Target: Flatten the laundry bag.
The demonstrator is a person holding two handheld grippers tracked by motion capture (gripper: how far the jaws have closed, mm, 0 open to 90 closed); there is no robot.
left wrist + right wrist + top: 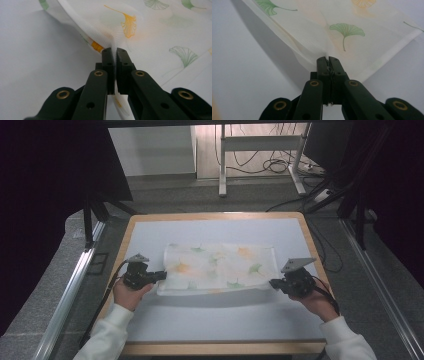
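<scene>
Cloth (pixel 220 267) folded once; near corners pinched by left gripper (pixel 161 275) and right gripper (pixel 274 284), lifted; second fold pending.

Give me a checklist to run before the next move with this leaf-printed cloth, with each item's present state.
1. Left claw shut on the thin white cloth with green and orange leaf print: ok.
2. Right claw shut on the cloth's other near corner: ok.
3. Near edge raised off the pale grey table mat, shadow beneath: ok.
4. Far edge lies flat on the mat: ok.
5. Both corners at matching height: cannot tell.
6. Cloth within the mat's borders: ok.
</scene>
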